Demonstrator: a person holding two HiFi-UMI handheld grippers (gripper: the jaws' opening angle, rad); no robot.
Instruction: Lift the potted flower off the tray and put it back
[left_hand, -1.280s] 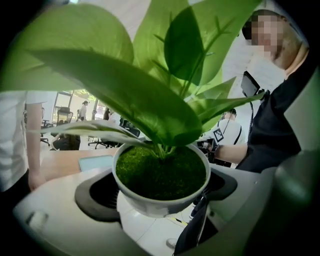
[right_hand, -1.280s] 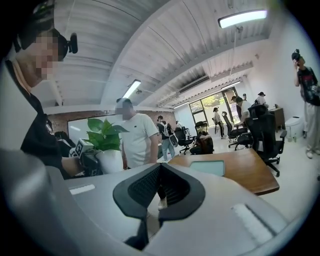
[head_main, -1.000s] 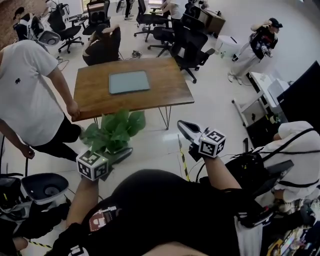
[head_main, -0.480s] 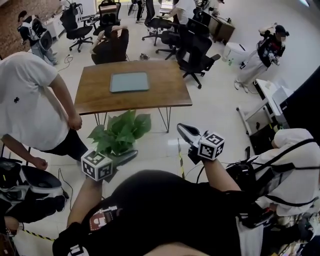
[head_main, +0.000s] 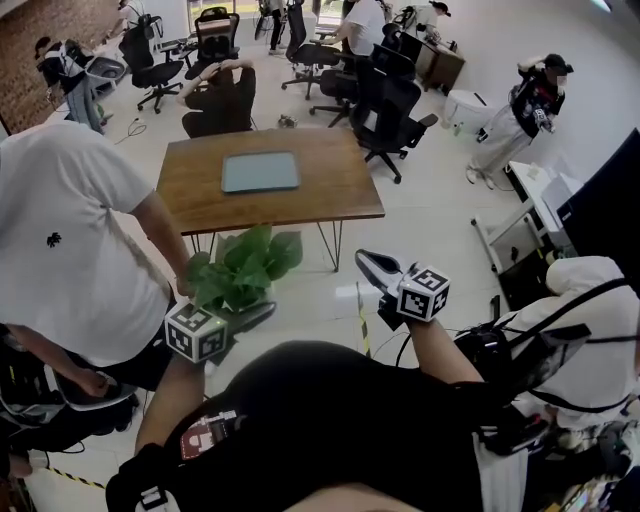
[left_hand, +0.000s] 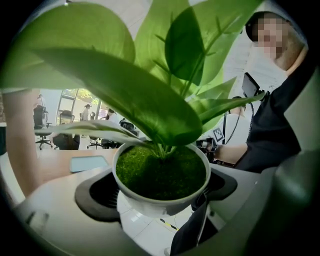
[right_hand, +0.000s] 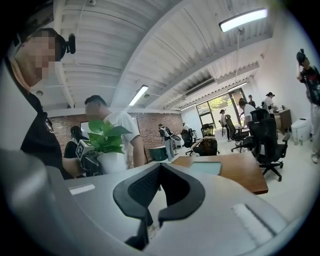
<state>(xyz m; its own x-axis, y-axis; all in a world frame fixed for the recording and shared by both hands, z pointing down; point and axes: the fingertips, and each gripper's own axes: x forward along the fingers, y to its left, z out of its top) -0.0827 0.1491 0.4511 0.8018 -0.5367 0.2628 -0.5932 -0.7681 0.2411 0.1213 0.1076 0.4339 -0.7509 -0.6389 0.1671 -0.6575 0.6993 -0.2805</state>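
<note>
Bystander has stepped in, now just beside the leaves off the table's near-left corner; bare floor lies right of it. Left gripper clamps the potted flower by its pot, jaws wide, short of the table's near edge; tray lies mid-table. Right gripper closed, empty; only its view shows me the pot's wall.
</note>
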